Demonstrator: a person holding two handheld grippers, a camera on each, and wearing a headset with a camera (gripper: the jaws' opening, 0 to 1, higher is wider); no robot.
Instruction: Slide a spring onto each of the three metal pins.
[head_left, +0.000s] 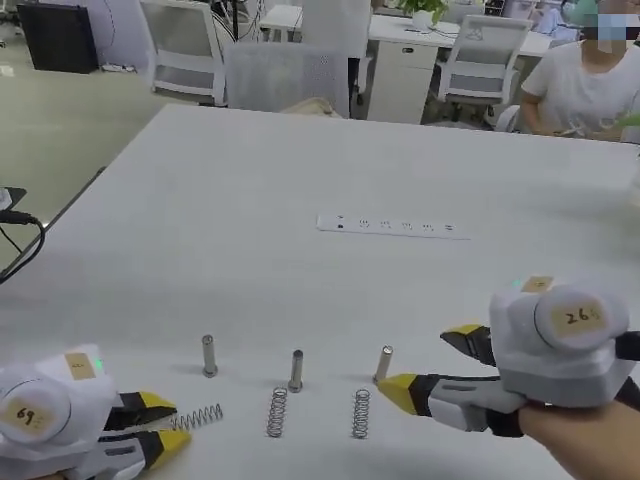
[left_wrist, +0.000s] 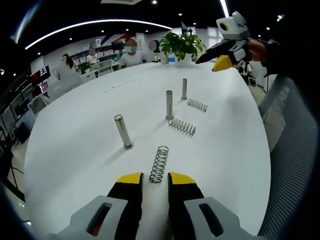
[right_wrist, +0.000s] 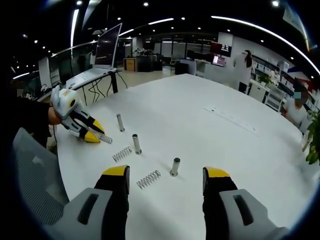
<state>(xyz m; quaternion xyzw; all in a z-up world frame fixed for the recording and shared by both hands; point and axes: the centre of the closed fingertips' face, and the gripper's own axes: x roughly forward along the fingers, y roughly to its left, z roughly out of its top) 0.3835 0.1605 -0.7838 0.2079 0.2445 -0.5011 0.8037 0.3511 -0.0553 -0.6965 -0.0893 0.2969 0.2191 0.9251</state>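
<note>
Near table (head_left: 300, 170) edge, left gripper (left_wrist: 156, 179) sat slightly open at leftmost spring (left_wrist: 160, 162) end, right gripper (right_wrist: 166, 174) wide open; skewed pinch risked flicking it.

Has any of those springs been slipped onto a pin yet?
No, in the head view all three springs lie flat on the table in front of the bare upright pins.

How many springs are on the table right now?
3. Left spring lies at the left tongs; middle spring before the middle pin; right spring before the right pin. None is on a pin; none seems hidden.
</note>
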